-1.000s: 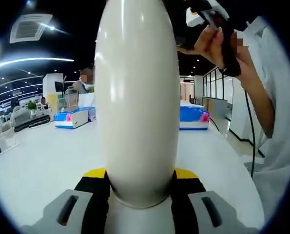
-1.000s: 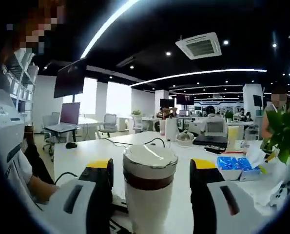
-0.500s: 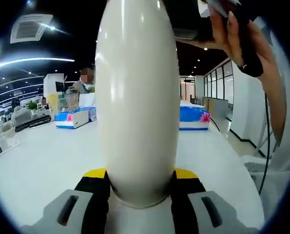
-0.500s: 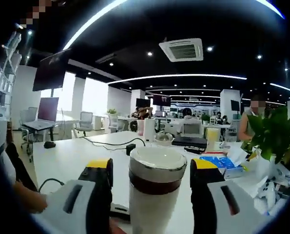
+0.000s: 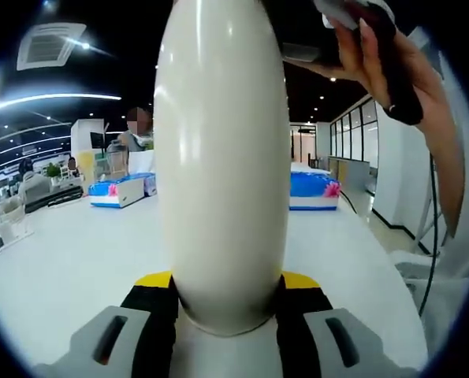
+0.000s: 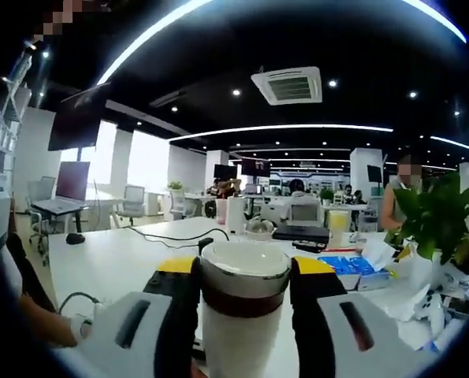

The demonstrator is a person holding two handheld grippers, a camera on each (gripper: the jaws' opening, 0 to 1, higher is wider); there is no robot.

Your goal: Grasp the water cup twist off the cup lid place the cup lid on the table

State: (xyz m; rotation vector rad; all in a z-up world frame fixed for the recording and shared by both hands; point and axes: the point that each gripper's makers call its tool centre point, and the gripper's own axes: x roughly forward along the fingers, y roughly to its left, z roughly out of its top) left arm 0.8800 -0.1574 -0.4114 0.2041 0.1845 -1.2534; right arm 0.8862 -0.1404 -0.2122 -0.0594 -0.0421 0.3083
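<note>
Right now my left gripper is clamped on the water cup; its tall cream body stands upright between the yellow-tipped jaws, pressed by both — the base sits down between them. Over the white table, blue boxes lie well behind the cup; my hand grips a dark handle at the upper right of the left gripper view. From the right gripper view, my right gripper has its jaws closed against the cup lid — a pale top over a dark brown band, touched on both sides; the lid sits on the cup body below it. Beyond, a green plant stands at the right; a black cable trails across the table.
</note>
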